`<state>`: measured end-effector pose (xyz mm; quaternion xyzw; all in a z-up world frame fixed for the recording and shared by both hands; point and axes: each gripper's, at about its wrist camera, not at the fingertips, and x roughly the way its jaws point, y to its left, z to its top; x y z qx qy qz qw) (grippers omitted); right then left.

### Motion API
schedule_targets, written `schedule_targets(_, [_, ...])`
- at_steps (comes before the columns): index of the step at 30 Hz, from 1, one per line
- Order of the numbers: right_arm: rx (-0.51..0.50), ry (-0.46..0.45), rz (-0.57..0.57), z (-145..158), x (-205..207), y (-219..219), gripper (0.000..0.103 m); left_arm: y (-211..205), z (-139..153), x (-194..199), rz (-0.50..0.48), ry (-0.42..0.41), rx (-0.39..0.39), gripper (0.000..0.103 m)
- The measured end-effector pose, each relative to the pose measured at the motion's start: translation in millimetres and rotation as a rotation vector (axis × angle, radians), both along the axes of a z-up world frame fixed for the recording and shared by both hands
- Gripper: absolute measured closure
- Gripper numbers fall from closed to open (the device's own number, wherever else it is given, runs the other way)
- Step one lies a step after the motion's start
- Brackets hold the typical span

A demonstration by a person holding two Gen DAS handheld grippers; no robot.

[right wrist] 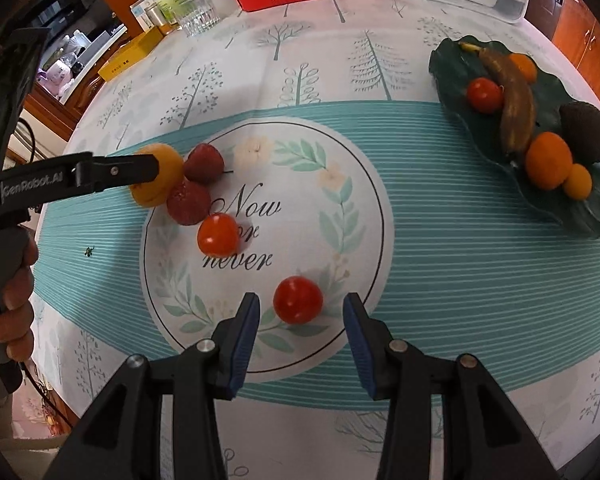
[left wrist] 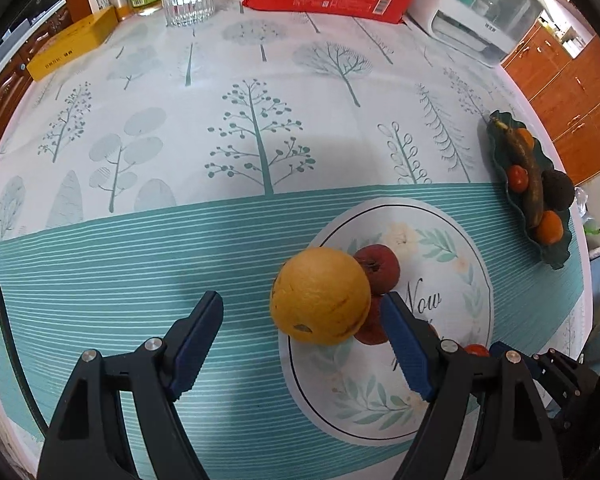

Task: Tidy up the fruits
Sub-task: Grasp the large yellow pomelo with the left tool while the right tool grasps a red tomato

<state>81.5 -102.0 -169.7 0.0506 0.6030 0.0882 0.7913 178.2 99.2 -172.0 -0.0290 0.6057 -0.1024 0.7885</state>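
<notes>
Both grippers stand with jaws apart over a tablecloth point(right wrist: 440, 240) printed with trees and teal stripes. From the left wrist, the left gripper point(left wrist: 302, 346) brackets a large orange point(left wrist: 320, 295) without either blue pad clearly touching its skin; the orange sits at the left rim of the white printed circle point(left wrist: 452, 360), with two dark red fruits point(left wrist: 380, 266) pressed just behind it.

From the right wrist, the right gripper point(right wrist: 302, 342) hovers wide open around a small red tomato point(right wrist: 298, 299) near the bottom of the white printed circle point(right wrist: 364, 216), again clear of both pads. That view alone shows the lettering "Now or never" at the circle's centre, a second tomato point(right wrist: 218, 234) left of the words, and the person's hand point(right wrist: 14, 300) wrapped round the left tool's handle. It also shows the left gripper point(right wrist: 148, 174) from the side, one finger crossing in front of the orange point(right wrist: 158, 180).

Right of the circle, a dark green leaf-shaped dish point(right wrist: 452, 68) holds a browned banana point(right wrist: 516, 108), an avocado point(right wrist: 586, 132), a tomato and several small oranges. The orange's peel is yellow-orange, dimpled, marked with brown scars.
</notes>
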Motion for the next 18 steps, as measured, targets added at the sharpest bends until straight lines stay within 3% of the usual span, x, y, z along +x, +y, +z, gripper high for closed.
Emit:
schedule_targets(8, [-0.019, 0.004, 0.005, -5.2, 1.6, 3.5, 0.06, -5.8, -9.2, 6.0, -0.02, 0.006, -0.01, 0.035])
schedule_targets(13, [-0.039, 0.001, 0.019, -8.0, 0.9, 5.8, 0.07, -9.2, -15.1, 8.5, -0.023, 0.009, -0.023, 0.041])
schedule_targets(15, [-0.046, -0.007, 0.02, -8.2, 0.8, 5.9, 0.076, -9.8, -16.5, 9.0, -0.027, 0.008, -0.032, 0.048])
schedule_targets(18, [-0.045, -0.01, 0.019, -8.5, 1.0, 5.9, 0.076, -11.2, -15.8, 8.1, -0.034, -0.002, -0.034, 0.049])
